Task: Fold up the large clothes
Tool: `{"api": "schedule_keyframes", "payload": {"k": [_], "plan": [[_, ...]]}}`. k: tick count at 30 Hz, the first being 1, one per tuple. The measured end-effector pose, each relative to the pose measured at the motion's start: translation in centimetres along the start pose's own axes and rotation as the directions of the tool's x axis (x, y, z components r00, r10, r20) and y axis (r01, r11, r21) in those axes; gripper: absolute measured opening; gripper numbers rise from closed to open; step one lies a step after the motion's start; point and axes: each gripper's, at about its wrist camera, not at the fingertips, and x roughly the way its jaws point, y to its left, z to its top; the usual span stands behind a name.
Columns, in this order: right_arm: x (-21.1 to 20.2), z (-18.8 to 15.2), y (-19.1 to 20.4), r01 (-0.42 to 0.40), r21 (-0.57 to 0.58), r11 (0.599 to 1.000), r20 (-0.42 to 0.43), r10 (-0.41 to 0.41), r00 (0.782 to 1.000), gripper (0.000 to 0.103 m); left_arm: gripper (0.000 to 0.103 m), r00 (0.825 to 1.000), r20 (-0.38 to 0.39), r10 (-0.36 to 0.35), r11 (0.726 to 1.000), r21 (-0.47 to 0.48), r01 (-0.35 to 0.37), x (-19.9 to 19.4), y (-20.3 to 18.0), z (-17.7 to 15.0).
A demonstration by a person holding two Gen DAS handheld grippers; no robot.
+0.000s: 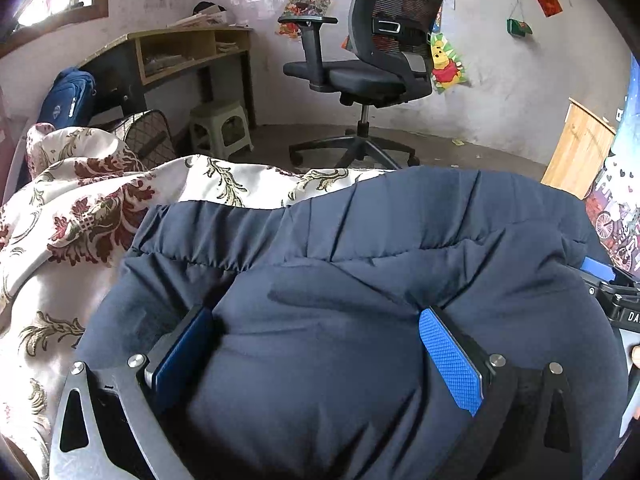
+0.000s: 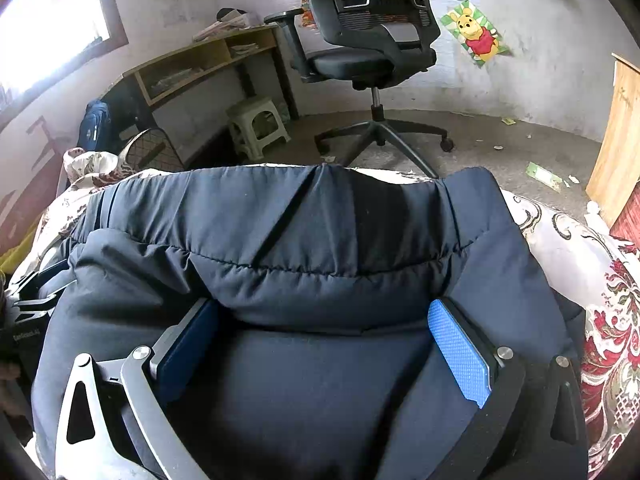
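Both tools lie low over the navy jacket [image 1: 360, 240] on the bed — left tool [image 1: 320, 344] and right tool [image 2: 324, 340] spread wide, fingers pressed into padding.

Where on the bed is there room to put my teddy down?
The navy jacket fills the middle, with both grippers pressing into it, so that is crowded. Bare flowered bedspread shows left of the jacket, below the bunched blanket, and a narrower strip on its right.
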Motion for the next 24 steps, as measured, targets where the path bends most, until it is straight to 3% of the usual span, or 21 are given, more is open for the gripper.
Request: {"api": "schedule_keyframes", "payload": {"k": [16,20,24], "plan": [[-0.5,-0.7,0.0,0.018,-0.008,1.0,0.047,-0.018,0.999,0.102,0.103,0.999,0.027,-0.018,1.0,-0.013,0.018,0.0,0.5,-0.5],[-1.3,-1.1,0.6,0.054,-0.02,0.998,0.076,-0.052,0.996,0.102,0.103,0.998,0.042,-0.046,0.999,-0.026,0.047,-0.5,0.9,-0.7],[-2.3,-1.2,1.7,0.143,-0.058,0.988,0.082,-0.138,0.987,0.102,0.103,0.993,0.053,-0.107,0.989,-0.097,0.112,-1.8,3.0,-0.7]]}}
